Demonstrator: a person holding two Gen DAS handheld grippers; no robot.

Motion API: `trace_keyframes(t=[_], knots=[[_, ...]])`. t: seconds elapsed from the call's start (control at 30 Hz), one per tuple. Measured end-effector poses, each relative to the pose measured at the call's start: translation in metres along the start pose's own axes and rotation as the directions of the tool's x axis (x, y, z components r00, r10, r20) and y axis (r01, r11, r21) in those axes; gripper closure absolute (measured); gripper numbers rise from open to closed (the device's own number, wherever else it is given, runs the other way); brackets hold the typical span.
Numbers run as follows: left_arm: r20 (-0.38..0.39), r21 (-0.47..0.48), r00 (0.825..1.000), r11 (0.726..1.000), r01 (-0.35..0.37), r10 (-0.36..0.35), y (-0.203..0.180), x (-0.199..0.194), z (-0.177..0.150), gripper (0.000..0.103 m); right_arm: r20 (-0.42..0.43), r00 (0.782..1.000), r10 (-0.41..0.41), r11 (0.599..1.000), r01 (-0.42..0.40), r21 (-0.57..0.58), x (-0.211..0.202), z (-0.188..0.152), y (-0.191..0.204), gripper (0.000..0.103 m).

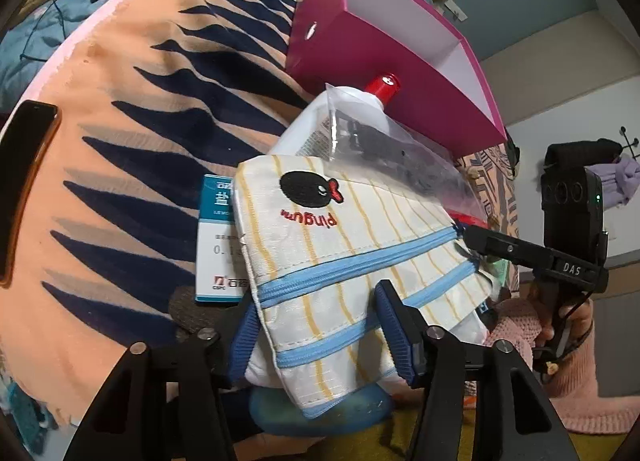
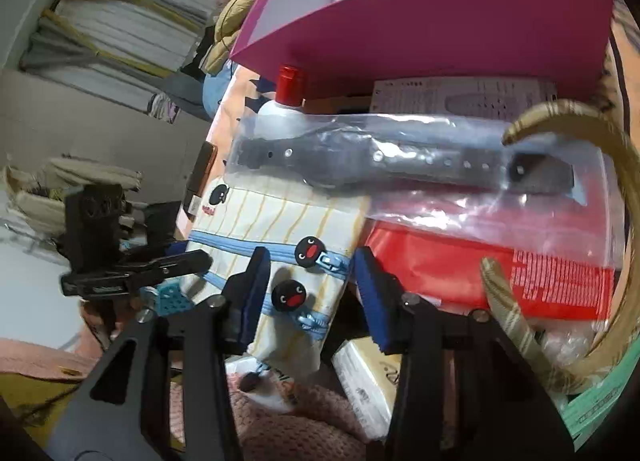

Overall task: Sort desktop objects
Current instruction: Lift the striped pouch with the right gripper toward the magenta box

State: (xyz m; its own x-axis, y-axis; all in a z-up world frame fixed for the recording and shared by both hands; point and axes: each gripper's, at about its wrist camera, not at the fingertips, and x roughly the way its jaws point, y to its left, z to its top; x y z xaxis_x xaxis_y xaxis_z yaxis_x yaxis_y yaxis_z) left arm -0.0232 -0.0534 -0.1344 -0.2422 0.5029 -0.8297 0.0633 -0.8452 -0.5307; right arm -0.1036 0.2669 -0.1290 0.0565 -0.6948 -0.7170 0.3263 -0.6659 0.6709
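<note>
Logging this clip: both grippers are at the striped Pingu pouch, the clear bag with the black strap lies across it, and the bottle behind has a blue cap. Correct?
Not quite: the bottle has a red cap, not blue, as both wrist views show. The rest holds: the left gripper and right gripper straddle the pouch, with the clear bag holding the black strap across it.

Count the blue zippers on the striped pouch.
3 show in the left wrist view on the cream yellow-striped fabric pouch: upper, middle, lowest. The back may hide more.
</note>
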Motion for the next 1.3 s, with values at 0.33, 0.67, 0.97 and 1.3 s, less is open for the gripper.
trace_keyframes(t=[0.33,0.67,0.97,1.3], knots=[[-0.014,0.007,1.000,1.000,-0.020,0.020,0.001,0.006,-0.003,0.047,-0.062,0.984,-0.165,0.970,0.151,-0.188,0.027,-0.001,0.036,0.041],[0.018,0.032,1.000,0.999,-0.015,0.014,-0.002,-0.011,-0.009,0.060,0.035,0.982,-0.185,0.964,0.189,-0.186,0.012,-0.010,0.031,0.074],[0.058,0.106,0.998,0.994,0.018,-0.024,-0.021,-0.046,-0.013,0.060,0.115,0.983,-0.142,0.959,0.165,-0.231,-0.027,-0.030,0.051,0.075],[0.164,0.218,0.985,0.976,0.017,-0.053,-0.058,-0.079,0.007,0.062,0.263,0.961,-0.082,0.947,0.157,-0.279,-0.071,-0.019,0.073,0.077]])
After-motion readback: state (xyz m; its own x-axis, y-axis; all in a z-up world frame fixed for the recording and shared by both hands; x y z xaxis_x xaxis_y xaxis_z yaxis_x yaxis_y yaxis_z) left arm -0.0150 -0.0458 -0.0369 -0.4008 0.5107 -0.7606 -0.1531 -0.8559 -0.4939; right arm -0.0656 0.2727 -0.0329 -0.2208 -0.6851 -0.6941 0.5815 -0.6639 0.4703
